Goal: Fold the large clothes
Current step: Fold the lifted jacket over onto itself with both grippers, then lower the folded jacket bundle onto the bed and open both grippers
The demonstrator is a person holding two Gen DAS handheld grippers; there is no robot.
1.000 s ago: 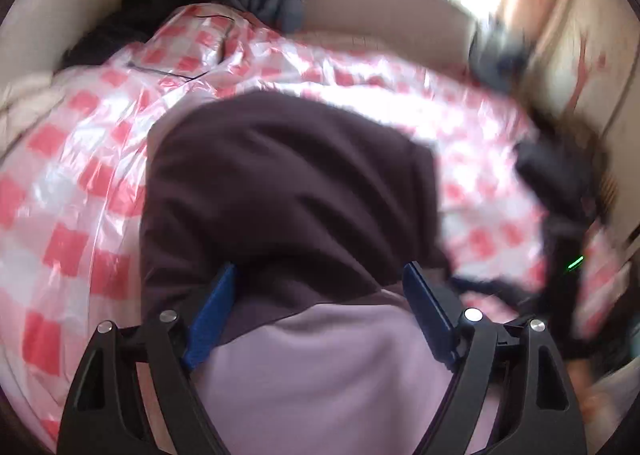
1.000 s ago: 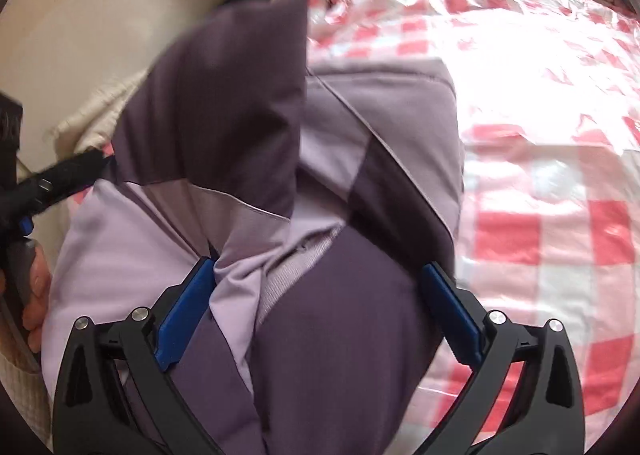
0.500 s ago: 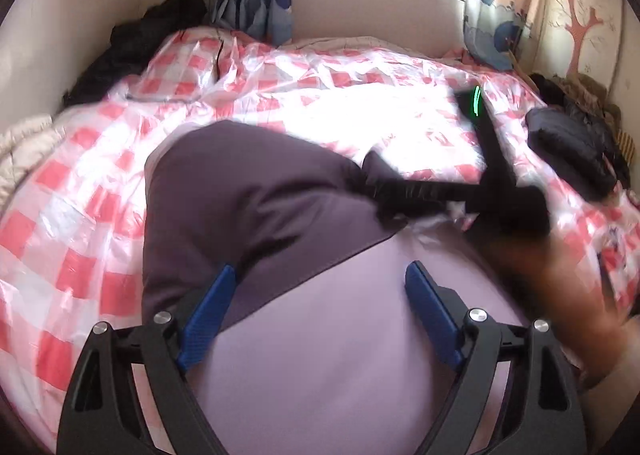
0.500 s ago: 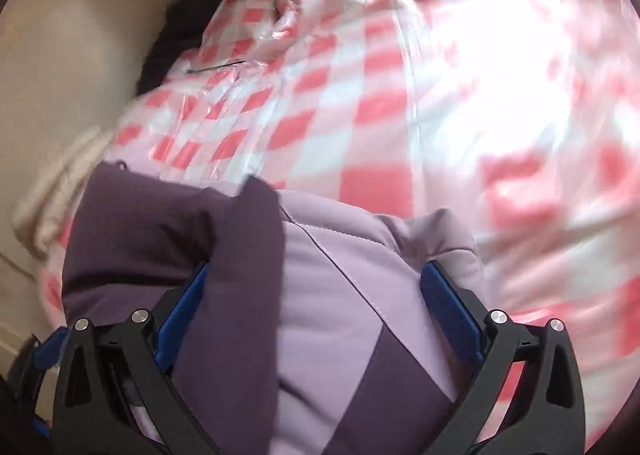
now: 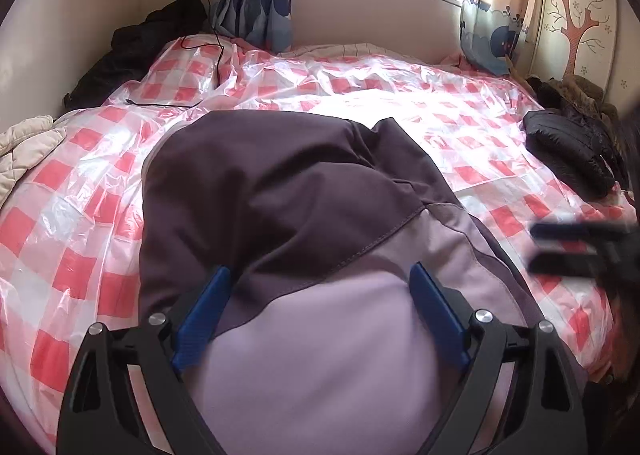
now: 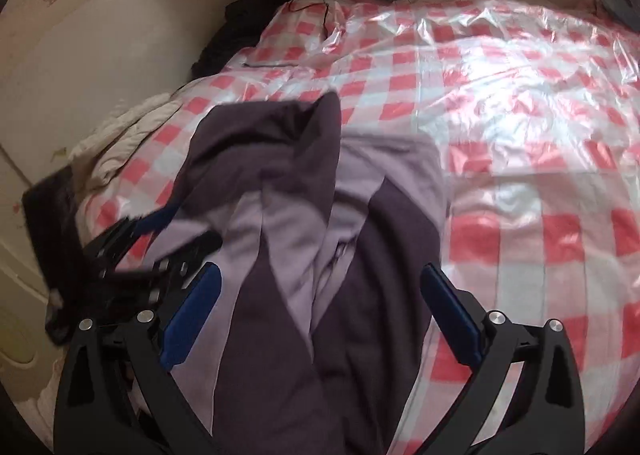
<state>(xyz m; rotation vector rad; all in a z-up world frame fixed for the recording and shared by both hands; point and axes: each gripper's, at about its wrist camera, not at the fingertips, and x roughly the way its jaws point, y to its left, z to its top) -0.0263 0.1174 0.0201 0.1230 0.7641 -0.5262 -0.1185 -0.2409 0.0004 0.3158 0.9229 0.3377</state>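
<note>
Nearest, the left gripper [image 5: 316, 291] has just been spreading its jaws wide over the jacket [image 5: 304, 215], pads not pressing it. Likewise the right gripper [image 6: 320, 295] stands wide, gripping nothing. Padded, two-tone purple, the jacket lies bunched near the bed's [image 5: 460, 127] near edge on slick plastic-covered checks. It looks soft, bulky, likely to slide; pinching a hem or seam seems best.

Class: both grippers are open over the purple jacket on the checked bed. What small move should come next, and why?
Probably lower the right gripper onto the loose dark sleeve lying skewed across the jacket and tuck it square; the bundle looks folded but uneven, and neither gripper holds cloth.
</note>
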